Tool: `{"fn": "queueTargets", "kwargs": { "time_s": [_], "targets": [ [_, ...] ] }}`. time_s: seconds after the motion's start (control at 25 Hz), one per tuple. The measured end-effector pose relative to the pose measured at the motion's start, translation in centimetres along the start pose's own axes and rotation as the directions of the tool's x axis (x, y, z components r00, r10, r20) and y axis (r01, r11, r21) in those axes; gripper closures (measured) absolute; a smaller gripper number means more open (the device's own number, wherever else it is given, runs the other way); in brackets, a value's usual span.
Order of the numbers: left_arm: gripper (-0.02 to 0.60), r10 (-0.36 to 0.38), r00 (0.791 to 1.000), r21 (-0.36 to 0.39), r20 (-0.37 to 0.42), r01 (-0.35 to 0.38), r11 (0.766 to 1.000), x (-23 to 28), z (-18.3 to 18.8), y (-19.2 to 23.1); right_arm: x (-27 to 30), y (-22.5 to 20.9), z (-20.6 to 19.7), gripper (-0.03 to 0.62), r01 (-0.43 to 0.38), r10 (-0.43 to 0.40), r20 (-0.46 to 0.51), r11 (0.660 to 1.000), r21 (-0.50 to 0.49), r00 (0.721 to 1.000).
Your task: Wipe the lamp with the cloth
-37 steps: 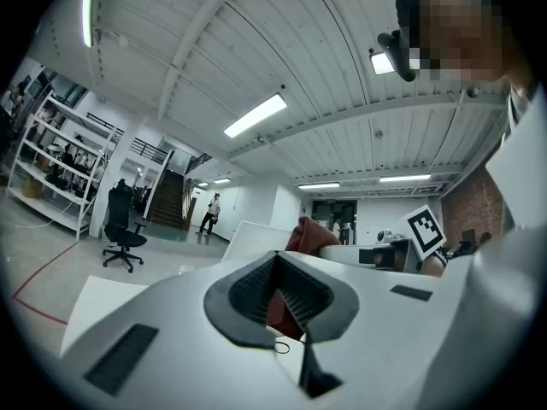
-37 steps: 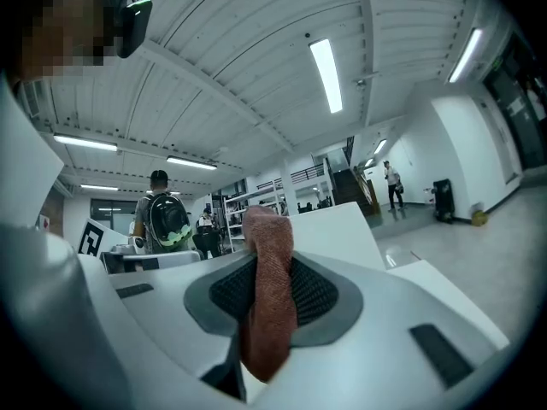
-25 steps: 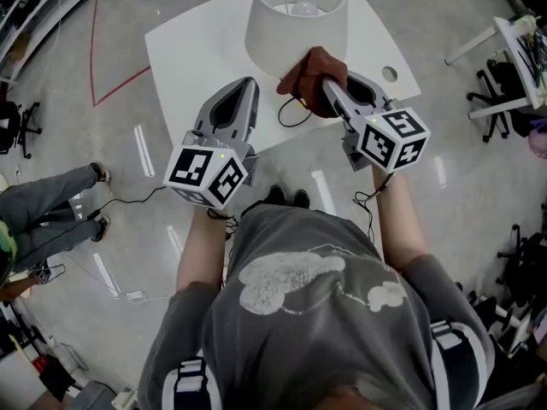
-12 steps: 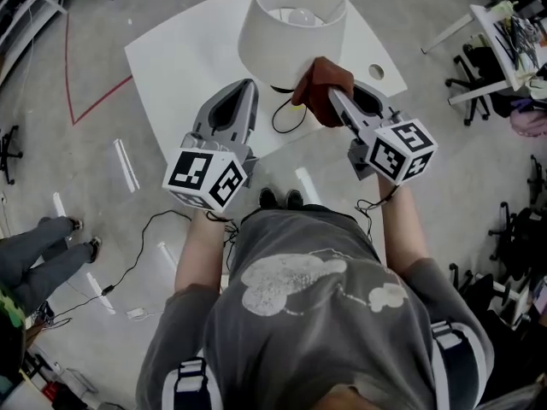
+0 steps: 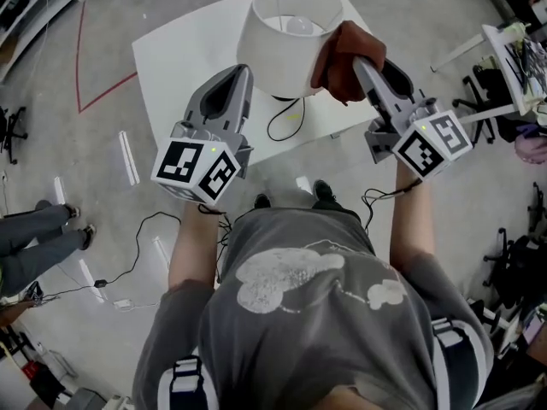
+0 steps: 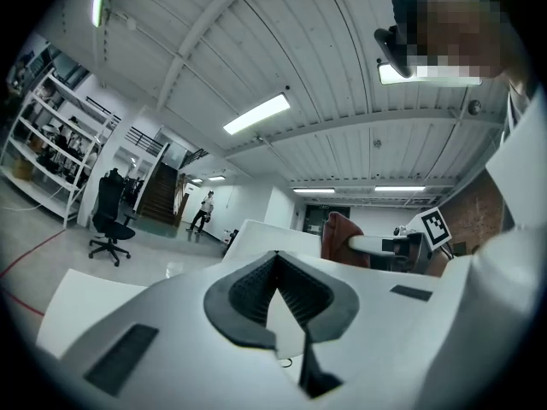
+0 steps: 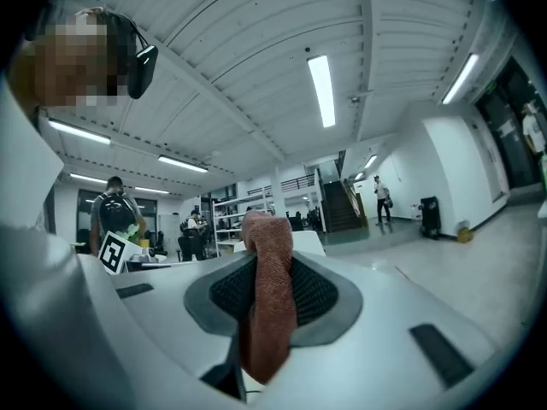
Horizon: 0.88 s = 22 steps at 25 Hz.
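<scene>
The right gripper (image 5: 359, 58) clamps a brown cloth (image 5: 336, 56) against the white lamp (image 5: 286, 41) on the table (image 5: 184, 67). The left gripper (image 5: 242, 72) is closed and empty, beside the shade.

The left tool (image 5: 241, 73) and the right tool (image 5: 359, 54) have pale grey moulded plastic shells that narrow toward the tips. Dark grey ribbed rubber pads (image 6: 248, 289) line the inside of the jaws. At the rear of each tool sits a white cube with black square markers (image 5: 197, 165). A thin black cable (image 5: 373, 198) hangs just behind the right tool's cube. Behind the tools, the person wears a grey short-sleeved T-shirt (image 5: 299, 331) with a pale cloud-shaped print (image 5: 286, 276). They also wear dark shoulder straps with white stripes (image 5: 182, 381) and dark shoes (image 5: 323, 193).
</scene>
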<state>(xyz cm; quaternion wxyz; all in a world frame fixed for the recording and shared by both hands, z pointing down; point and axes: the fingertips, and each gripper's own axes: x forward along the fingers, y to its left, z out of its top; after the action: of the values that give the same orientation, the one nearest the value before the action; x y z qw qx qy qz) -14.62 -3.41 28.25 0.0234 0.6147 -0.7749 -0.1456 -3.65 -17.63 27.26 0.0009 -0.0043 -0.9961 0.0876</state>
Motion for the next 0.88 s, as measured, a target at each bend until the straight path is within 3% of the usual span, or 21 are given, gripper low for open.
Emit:
{"fn": "queueTargets", "kwargs": {
  "time_s": [0.24,0.48,0.88],
  "targets": [
    [0.574,0.13,0.991,0.026,0.018,-0.13,0.991,0.8,-0.5,-0.8,1.8,-2.1,-1.8,0.503,-0.155,0.157,-0.043,0.987,0.05,0.987],
    [0.574,0.256,0.967,0.024,0.017,-0.256,0.966,0.7,-2.5,-2.1,1.7,-3.8,-5.1,0.503,-0.283,0.294,-0.1,0.953,0.107,0.951],
    [0.574,0.385,0.923,0.004,0.013,-0.385,0.923,1.4,-6.2,-4.7,1.7,-7.3,-12.1,0.503,-0.328,0.359,-0.285,0.933,0.151,0.889]
  ]
}}
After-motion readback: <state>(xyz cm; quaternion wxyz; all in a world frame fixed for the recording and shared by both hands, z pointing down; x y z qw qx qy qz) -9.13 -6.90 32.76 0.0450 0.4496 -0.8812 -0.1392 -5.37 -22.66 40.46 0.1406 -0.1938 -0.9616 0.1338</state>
